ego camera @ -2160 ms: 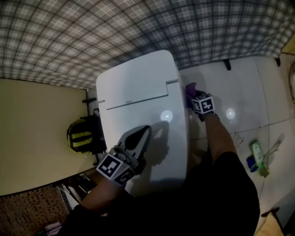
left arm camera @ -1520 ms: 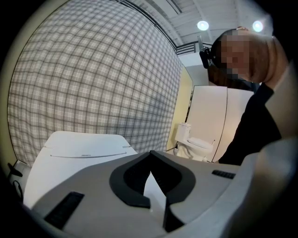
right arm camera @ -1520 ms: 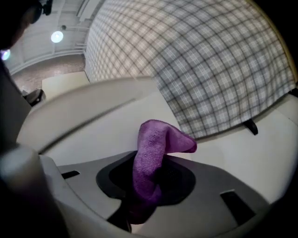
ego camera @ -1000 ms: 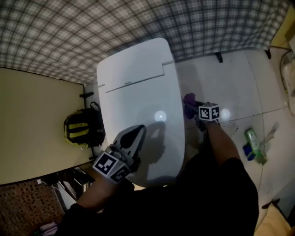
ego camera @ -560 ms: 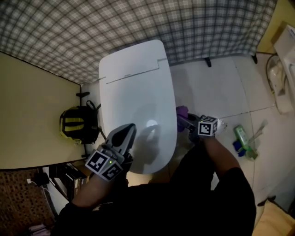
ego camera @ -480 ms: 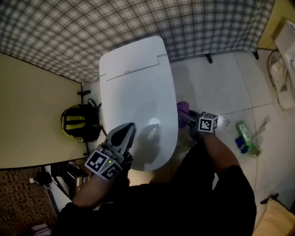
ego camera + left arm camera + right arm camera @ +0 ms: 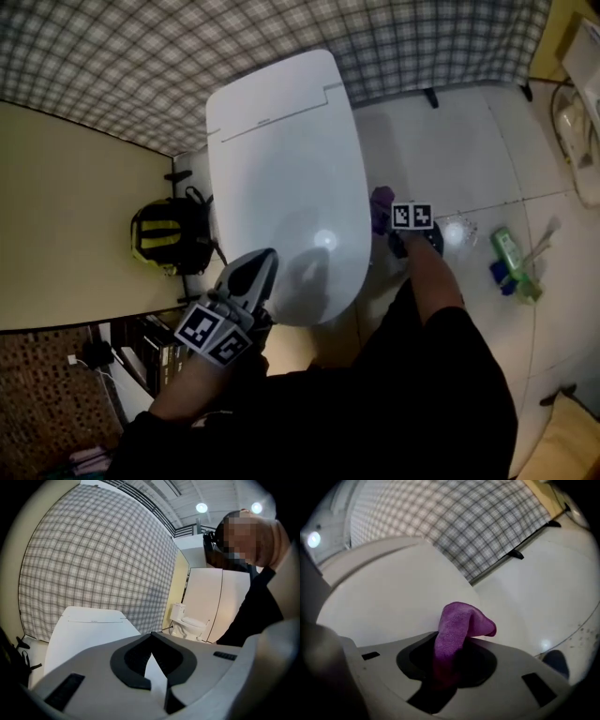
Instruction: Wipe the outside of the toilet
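The white toilet [image 7: 281,178] stands with its lid down against the plaid wall. My left gripper [image 7: 262,260] rests over the front left of the lid, jaws together with nothing between them. In the left gripper view the closed lid [image 7: 89,630] lies ahead of the left gripper [image 7: 152,645]. My right gripper [image 7: 382,214] is low at the toilet's right side, shut on a purple cloth [image 7: 381,208]. In the right gripper view that purple cloth [image 7: 457,630] sticks out of the right gripper [image 7: 454,641] and lies against the toilet's white side [image 7: 393,602].
A black and yellow backpack [image 7: 167,236] sits left of the toilet beside a beige panel [image 7: 66,225]. A green bottle [image 7: 506,253] and a brush [image 7: 536,253] lie on the white tiled floor at the right. A second toilet [image 7: 187,623] shows far off.
The right gripper with the purple cloth has slid along the toilet's right side, toward the front and a little back again. The left gripper has stayed on the lid's front left.
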The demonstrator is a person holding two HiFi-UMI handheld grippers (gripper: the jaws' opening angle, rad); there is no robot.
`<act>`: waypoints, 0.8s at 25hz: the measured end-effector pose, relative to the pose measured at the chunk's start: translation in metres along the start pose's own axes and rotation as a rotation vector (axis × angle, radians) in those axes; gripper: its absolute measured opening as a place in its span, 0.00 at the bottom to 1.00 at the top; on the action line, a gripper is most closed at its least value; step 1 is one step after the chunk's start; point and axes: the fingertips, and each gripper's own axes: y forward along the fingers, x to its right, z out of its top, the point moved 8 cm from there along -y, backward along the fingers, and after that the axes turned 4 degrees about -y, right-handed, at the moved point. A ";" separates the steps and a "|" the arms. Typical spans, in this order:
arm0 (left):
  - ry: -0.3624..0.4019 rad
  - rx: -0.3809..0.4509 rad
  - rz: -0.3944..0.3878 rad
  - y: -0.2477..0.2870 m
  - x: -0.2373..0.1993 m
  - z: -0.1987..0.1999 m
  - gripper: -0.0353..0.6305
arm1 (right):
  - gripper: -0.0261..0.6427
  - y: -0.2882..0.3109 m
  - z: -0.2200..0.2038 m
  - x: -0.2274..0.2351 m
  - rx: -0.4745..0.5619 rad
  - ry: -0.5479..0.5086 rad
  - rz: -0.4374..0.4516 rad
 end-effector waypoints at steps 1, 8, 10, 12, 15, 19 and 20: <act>-0.002 0.011 0.000 -0.005 0.002 0.001 0.04 | 0.21 0.000 -0.001 -0.001 -0.045 -0.029 -0.062; -0.015 0.145 -0.005 -0.077 0.017 0.010 0.04 | 0.22 -0.086 -0.022 -0.065 -0.166 -0.534 -0.162; -0.012 0.183 -0.008 -0.098 0.019 0.008 0.04 | 0.22 -0.119 -0.033 -0.103 -0.160 -0.783 -0.141; -0.019 0.206 -0.008 -0.118 0.024 0.000 0.04 | 0.22 -0.150 -0.053 -0.142 -0.146 -0.945 -0.099; -0.043 0.224 -0.015 -0.144 0.036 -0.013 0.04 | 0.22 -0.177 -0.094 -0.190 -0.185 -1.079 -0.048; -0.059 0.230 -0.015 -0.169 0.046 -0.024 0.04 | 0.22 -0.168 -0.136 -0.220 -0.251 -1.065 -0.040; -0.062 0.232 -0.012 -0.174 0.047 -0.025 0.04 | 0.22 -0.160 -0.142 -0.222 -0.258 -1.036 -0.054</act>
